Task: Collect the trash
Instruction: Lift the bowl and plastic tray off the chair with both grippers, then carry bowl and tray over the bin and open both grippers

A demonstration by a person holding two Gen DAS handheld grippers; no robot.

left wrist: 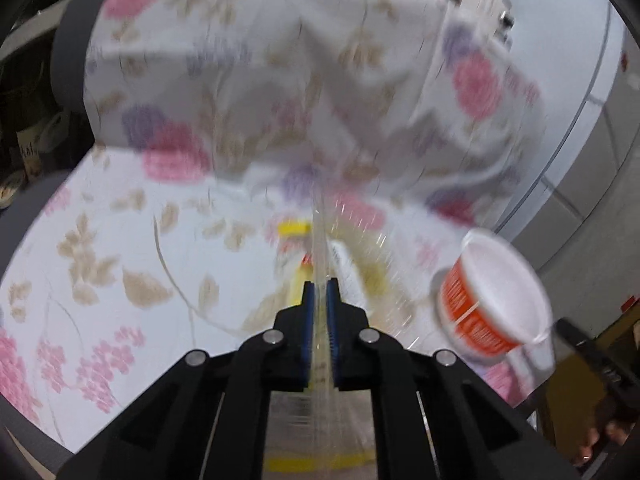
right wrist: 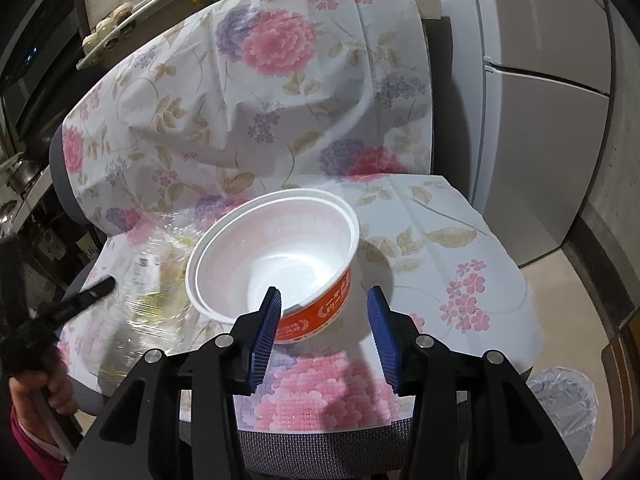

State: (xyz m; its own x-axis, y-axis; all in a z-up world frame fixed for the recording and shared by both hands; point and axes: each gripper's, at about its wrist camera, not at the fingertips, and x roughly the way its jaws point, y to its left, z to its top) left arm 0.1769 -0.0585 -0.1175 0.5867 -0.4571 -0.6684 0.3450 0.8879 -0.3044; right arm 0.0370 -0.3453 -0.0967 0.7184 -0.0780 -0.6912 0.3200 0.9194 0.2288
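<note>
Blue-padded jaws of the right gripper (right wrist: 323,322) stand spread apart, one on each side of the near wall of the bowl (right wrist: 276,256), with the left pad just inside the rim and the right pad clear of the orange side. That straddle looks like a set-up for pinching the wall, since a light, empty foam bowl is easiest lifted by its rim. The bowl is tilted, its mouth turned up toward the camera, resting on the seat of a chair (right wrist: 320,436) draped in a flowered cloth (right wrist: 256,120).

Just left of the bowl lies a clear wrapper (right wrist: 156,280), crinkled plastic with a printed label. The left gripper (left wrist: 320,294) has its jaws clenched on an edge of this film, which runs up between the pads; holding it by a thin edge probably keeps the slippery sheet from sliding out. That view is blurred, so what yellow piece lies under the film cannot be told.

A bin with a clear liner (right wrist: 560,404) stands on the floor to the right of the chair, likely where both pieces belong
</note>
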